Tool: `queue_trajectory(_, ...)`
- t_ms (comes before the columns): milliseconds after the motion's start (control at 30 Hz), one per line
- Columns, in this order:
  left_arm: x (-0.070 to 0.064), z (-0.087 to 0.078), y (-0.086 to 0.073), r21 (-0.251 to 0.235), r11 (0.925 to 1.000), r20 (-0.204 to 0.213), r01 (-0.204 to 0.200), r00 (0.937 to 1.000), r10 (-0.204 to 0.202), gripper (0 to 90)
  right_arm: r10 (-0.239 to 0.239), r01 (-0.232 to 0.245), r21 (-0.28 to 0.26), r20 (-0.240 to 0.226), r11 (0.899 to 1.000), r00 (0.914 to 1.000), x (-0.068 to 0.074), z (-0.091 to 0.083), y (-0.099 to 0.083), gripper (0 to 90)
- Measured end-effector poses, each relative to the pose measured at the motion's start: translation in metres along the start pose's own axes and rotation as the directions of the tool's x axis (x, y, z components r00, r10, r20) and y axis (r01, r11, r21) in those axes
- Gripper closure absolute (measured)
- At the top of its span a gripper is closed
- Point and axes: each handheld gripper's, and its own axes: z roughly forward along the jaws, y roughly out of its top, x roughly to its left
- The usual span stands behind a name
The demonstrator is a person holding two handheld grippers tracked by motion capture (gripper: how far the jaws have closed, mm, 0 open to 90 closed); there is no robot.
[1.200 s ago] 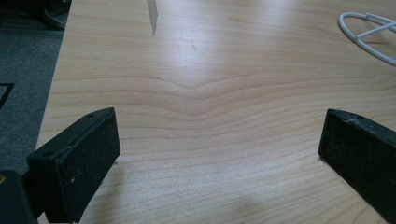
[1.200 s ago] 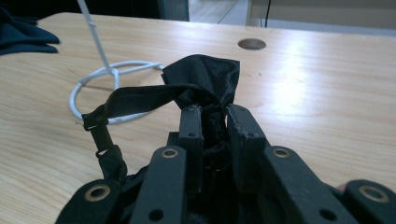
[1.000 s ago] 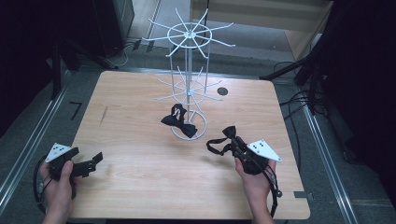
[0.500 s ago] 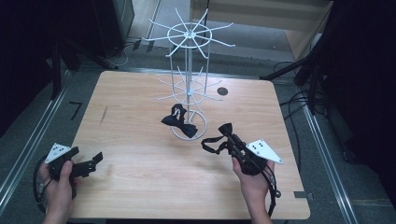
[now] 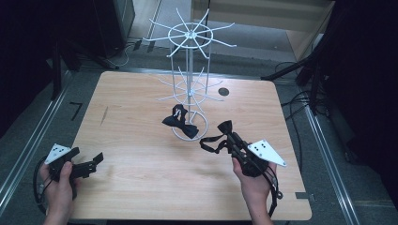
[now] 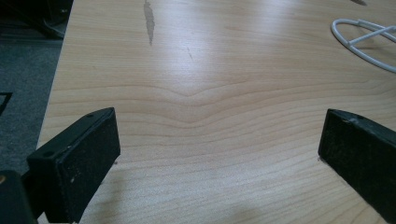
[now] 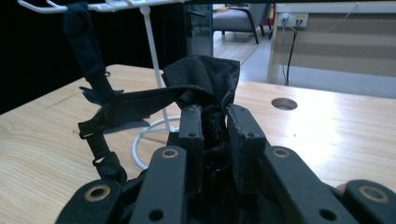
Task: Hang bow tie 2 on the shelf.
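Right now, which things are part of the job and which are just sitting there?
In the job:
- right gripper, shut on a black bow tie
- white wire rack
- second bow tie, hanging on the rack's lower arm

Idle:
- left gripper, open, holding nothing
- round hole in the table

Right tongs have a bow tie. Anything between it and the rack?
Nothing visible on the table between them. The right tongs are shut on the bow tie, just right of the rack base. A second bow tie hangs low on the rack on the near side, so pegs there are partly taken.
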Motion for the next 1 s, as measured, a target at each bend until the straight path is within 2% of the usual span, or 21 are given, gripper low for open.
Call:
queue_trajectory(200,0.000,0.000,0.000,-0.003,1.0000,0.003,0.001,1.0000,-0.001,0.0,0.002,-0.002,-0.031,-0.015,1.000,0.9999,0.004,-0.004,0.009,77.6)
queue_trajectory(533,0.000,0.000,0.000,0.000,1.0000,0.004,0.003,1.0000,-0.003,0.0,0.008,-0.010,-0.052,-0.039,0.999,0.9992,0.012,-0.006,0.020,77.6)
queue_trajectory(800,0.000,-0.001,-0.001,-0.006,0.9999,0.005,0.009,0.9999,-0.009,0.0,0.039,-0.040,-0.039,-0.043,0.998,0.9983,0.020,-0.006,0.029,77.6)
queue_trajectory(1000,0.000,-0.001,-0.001,-0.008,0.9999,0.002,0.008,1.0000,-0.008,0.0,0.043,-0.045,-0.035,-0.056,0.998,0.9975,0.027,-0.004,0.036,77.6)
